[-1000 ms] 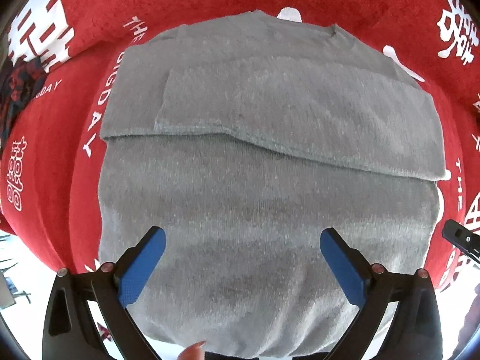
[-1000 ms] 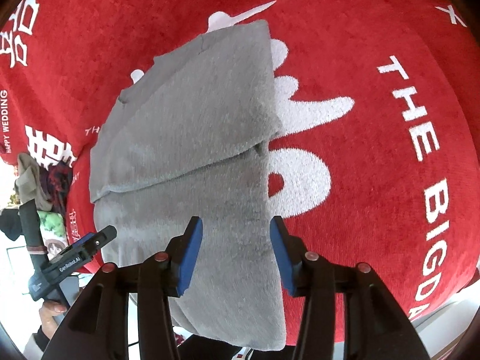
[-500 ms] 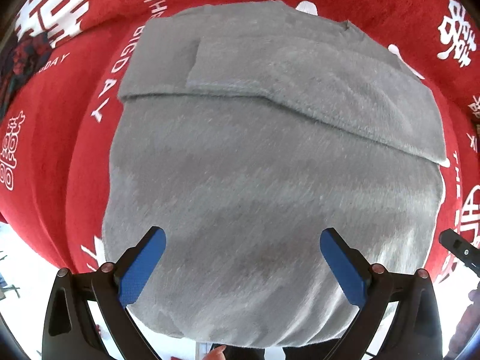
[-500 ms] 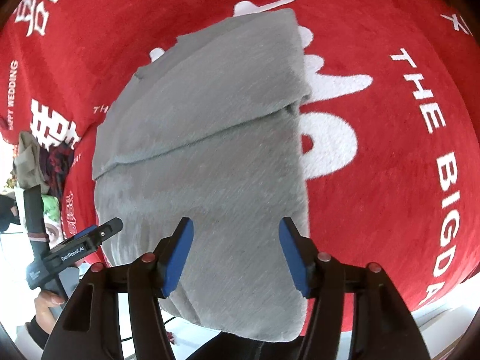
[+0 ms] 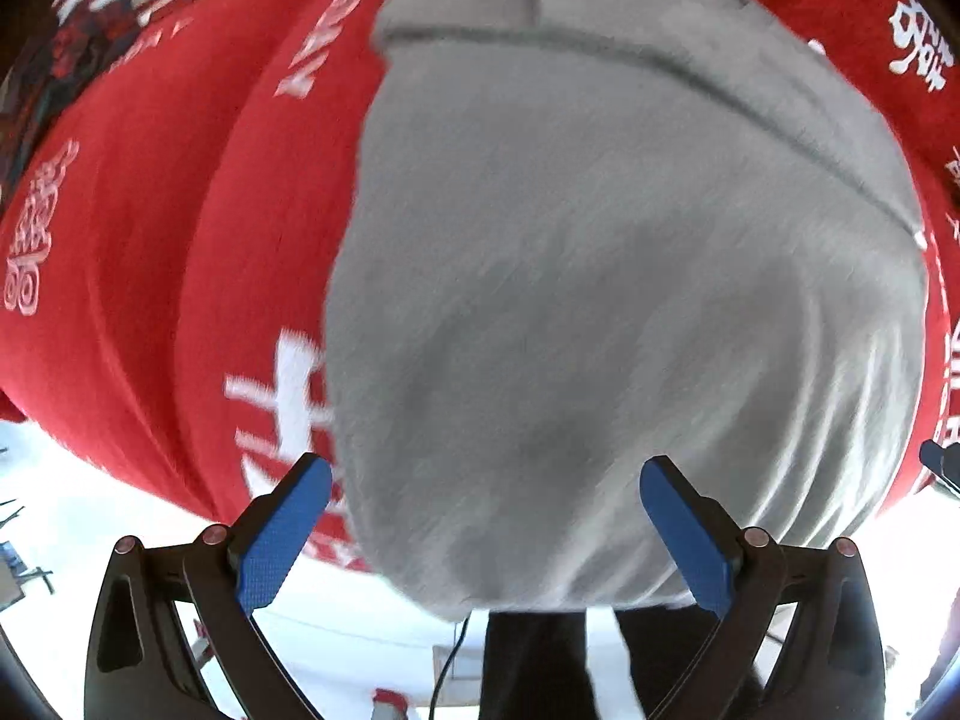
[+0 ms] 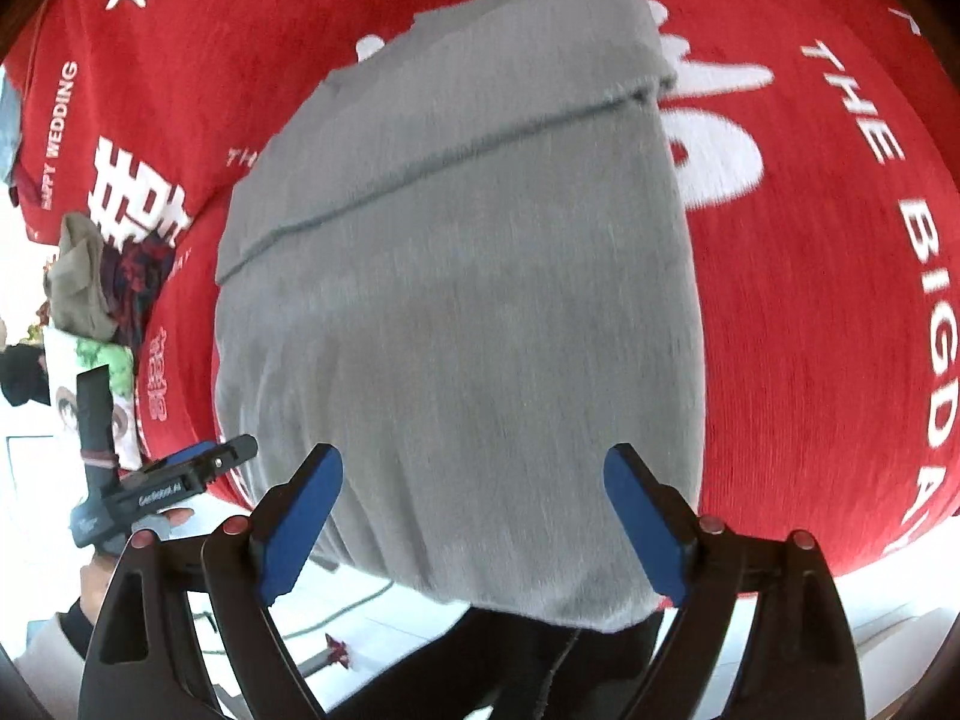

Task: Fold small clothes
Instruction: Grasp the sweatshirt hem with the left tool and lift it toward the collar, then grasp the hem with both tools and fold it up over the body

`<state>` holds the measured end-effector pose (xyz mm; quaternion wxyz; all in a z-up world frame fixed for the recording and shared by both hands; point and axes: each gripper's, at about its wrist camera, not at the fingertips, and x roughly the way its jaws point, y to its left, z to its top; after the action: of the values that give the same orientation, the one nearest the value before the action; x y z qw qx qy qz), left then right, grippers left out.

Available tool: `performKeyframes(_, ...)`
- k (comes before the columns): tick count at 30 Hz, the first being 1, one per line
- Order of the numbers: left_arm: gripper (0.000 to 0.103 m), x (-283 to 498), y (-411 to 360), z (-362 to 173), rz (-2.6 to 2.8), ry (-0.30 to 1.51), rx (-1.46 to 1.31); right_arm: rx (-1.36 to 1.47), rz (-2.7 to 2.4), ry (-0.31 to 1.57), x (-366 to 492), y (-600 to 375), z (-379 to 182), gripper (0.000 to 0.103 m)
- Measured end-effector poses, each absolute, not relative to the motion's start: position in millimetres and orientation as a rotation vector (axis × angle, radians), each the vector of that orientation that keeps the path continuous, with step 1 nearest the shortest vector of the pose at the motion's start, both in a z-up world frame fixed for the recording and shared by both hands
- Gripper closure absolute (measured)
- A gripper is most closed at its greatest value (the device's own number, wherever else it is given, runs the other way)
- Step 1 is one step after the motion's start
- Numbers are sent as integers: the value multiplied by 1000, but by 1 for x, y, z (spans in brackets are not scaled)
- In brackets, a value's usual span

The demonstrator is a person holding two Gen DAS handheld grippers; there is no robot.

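Note:
A grey garment (image 5: 600, 270) lies flat on a red cloth (image 5: 180, 228), its far part folded over in a band; its near end hangs over the table's front edge. In the left wrist view my left gripper (image 5: 486, 531) hovers open above the garment's near left corner, nothing between the blue pads. In the right wrist view the same garment (image 6: 468, 300) fills the middle, and my right gripper (image 6: 474, 519) stands over its near edge with jaws opening wide and nothing pinched. The left gripper (image 6: 162, 483) also shows there at lower left, held by a hand.
The red cloth (image 6: 810, 300) carries white lettering and covers the table. A pile of other clothes (image 6: 102, 276) sits at the far left. Below the table's front edge are a pale floor and the person's dark trousers (image 6: 510, 660).
The left gripper slid toward the garment's near left corner, so more red cloth shows on the left. The right gripper's jaws widened and it drew back toward the near hem.

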<state>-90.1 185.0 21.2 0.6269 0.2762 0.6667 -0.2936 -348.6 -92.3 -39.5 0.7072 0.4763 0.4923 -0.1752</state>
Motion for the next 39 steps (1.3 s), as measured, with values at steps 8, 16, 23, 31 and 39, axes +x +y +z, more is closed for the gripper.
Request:
performKeyframes(8, 0, -92, 240, -18, -672, 1660, 539, 1099, -348, 1270, -401, -50, -92, 12)
performKeyframes(16, 0, -110, 262, -38, -741, 1710, 452, 1220, -334, 1246, -414, -30, -150, 12)
performKeyframes(23, 71, -130, 266, -31, -851, 1738, 460, 1314, -339, 1222, -418, -20, -156, 84)
performKeyframes(31, 93, -113, 254, 37, -1073, 1704, 319, 1366, -217, 995, -410, -28, -92, 92)
performKeyframes(39, 93, -58, 179, 72, -1105, 1565, 202, 1390, -218, 764, -376, -90, -47, 92)
